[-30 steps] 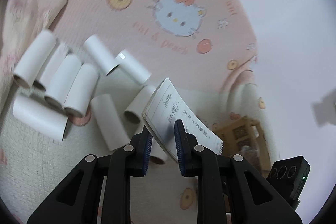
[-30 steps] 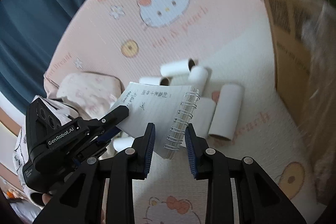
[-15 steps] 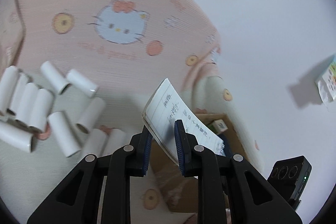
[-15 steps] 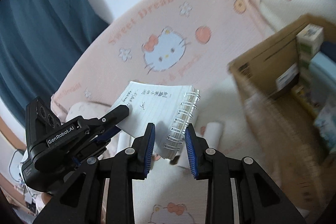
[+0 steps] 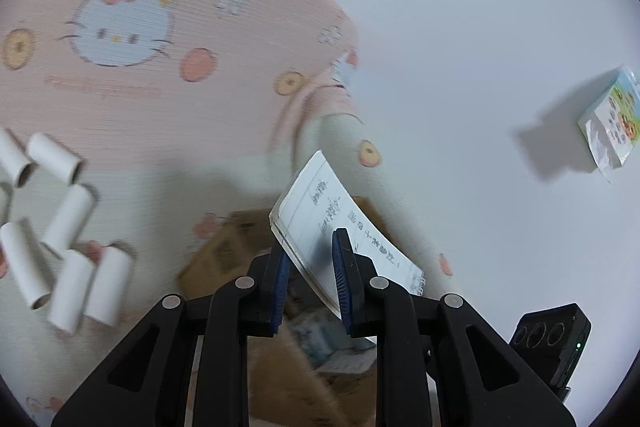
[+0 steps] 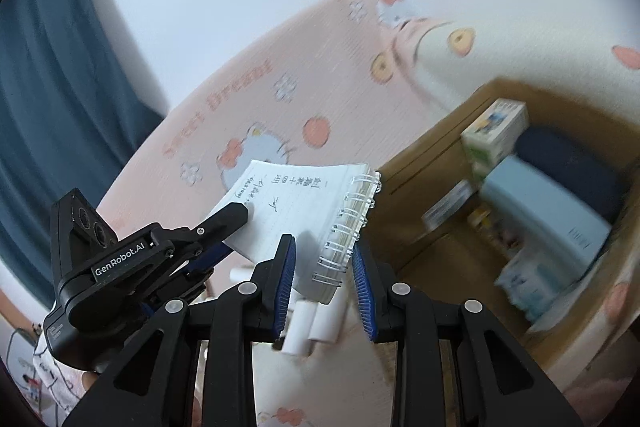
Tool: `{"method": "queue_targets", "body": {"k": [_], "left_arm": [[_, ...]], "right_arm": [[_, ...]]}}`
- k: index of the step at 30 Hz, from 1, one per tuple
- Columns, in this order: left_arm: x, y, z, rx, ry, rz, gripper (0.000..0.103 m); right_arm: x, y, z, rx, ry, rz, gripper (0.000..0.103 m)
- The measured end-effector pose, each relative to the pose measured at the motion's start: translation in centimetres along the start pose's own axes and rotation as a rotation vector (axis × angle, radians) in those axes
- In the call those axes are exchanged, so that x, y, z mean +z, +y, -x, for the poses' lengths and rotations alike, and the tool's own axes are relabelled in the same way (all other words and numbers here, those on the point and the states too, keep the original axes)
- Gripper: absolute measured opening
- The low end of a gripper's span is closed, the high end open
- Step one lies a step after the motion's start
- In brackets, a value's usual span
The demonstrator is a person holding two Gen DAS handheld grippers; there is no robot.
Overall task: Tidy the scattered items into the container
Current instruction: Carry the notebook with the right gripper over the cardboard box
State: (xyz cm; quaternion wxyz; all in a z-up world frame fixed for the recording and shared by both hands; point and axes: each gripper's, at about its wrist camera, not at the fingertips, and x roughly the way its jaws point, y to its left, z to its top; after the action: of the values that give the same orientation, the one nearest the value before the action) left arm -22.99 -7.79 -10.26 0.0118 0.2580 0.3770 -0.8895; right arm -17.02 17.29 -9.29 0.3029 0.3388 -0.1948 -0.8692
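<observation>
Notebook (image 6: 304,203), clamped in both narrowly parted hand-held grippers, left (image 5: 308,279) and right (image 6: 323,283), has risen off the bed; cardboard box (image 6: 424,163) now lies just ahead-right.

Both wrist cameras look forward and down, sharing the notebook (image 5: 344,239) and box (image 6: 516,195).
</observation>
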Motion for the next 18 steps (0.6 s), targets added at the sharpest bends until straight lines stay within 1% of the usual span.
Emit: {"method": "queue_targets", "body": {"k": [7,12,16,18], "left_arm": [[0.3,-5.7,-4.9,-0.038,0.061,-0.132,0.024],[1.1,-8.2,-8.4,-0.101,0.113,-0.130,0.024],[1.2,-10.4,-11.1,-0.108,0.152,-0.155,0.024],[0.7,-11.0,-12.9,-0.113,0.197,-0.160,0.024]], "right_arm": [[2.5,-4.1,1.9,-0.086,-0.056,-0.076,0.026],[5.3,-6.7,3.2,-0.148,-0.089,-0.102,0.026],[7.3,-8.6,3.3,-0.193,-0.066,-0.118,0.026],[7.5,-9.8,3.3,-0.213,-0.071,-0.140,0.026]]}}
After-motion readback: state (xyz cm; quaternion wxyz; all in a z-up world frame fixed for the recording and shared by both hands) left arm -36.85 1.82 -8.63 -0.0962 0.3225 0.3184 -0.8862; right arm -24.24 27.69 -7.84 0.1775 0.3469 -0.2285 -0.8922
